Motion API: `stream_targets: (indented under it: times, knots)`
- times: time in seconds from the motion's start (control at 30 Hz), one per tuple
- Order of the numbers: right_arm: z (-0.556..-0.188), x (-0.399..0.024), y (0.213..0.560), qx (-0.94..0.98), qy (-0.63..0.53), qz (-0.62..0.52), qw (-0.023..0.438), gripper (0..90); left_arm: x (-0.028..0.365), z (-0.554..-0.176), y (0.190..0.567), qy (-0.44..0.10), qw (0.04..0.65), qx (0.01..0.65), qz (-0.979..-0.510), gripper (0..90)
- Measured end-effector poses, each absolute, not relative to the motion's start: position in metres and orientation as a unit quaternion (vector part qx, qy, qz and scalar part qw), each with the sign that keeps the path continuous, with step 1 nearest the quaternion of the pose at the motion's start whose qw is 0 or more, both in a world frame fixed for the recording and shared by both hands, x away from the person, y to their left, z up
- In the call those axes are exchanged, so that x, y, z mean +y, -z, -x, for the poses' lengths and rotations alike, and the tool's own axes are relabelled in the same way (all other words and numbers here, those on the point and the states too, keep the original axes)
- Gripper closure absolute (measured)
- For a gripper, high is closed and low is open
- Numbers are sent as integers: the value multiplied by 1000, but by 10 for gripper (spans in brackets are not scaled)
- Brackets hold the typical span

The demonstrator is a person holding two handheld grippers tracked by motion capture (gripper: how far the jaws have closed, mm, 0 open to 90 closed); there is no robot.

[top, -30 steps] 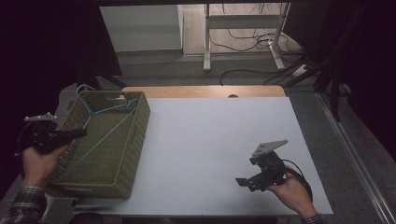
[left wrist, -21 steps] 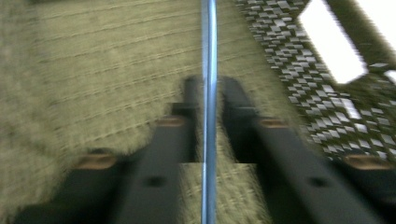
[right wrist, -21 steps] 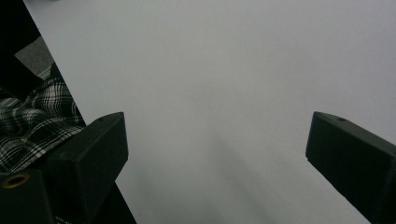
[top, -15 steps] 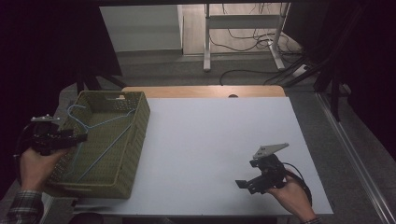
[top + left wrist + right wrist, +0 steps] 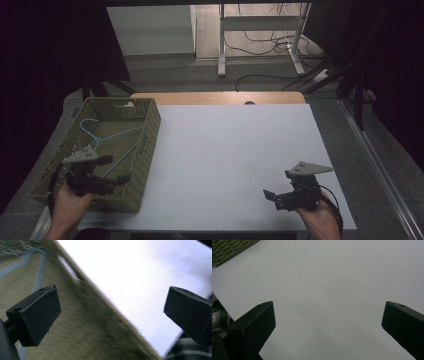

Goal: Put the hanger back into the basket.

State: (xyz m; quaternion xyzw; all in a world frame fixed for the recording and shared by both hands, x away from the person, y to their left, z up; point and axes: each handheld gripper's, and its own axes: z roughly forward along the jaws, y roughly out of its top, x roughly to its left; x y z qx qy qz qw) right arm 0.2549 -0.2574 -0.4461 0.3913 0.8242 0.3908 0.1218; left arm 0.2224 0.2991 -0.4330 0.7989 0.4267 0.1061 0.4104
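The left gripper [image 5: 114,169] is hovering over the near end of the basket [image 5: 145,150], which is sitting at the table's [image 5: 225,150] left edge. Its jaws are standing wide apart, having just been opening, and nothing is lying between them. In the left gripper view the picture is blurred; the basket's woven wall is passing beneath the jaws, and the white tabletop is spreading out beyond them to the upper right.

A blue hanger [image 5: 107,137] is lying inside the basket, just ahead of the left gripper and below it, flat on the basket's floor. Its hook is pointing toward the far end of the basket. In the left gripper view part of the hanger [image 5: 37,272] is showing above the left-hand jaw, apart from it.

The right gripper [image 5: 272,197] is hanging low over the table's near right part, well apart from the basket. Its jaws are also standing wide apart and have just been opening a little further, with only bare tabletop [image 5: 324,290] between them. In the right gripper view a corner of the basket [image 5: 229,248] is showing far ahead, at the upper left.

A hand is gripping each gripper from behind.
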Motion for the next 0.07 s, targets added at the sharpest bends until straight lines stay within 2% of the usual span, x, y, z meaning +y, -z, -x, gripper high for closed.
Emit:
stream_targets:
  times: [0.07]
  knots:
    - [-257,-262,451,822,-385,-399,125,0,294,-215,435,-112,409,422,-801,0]
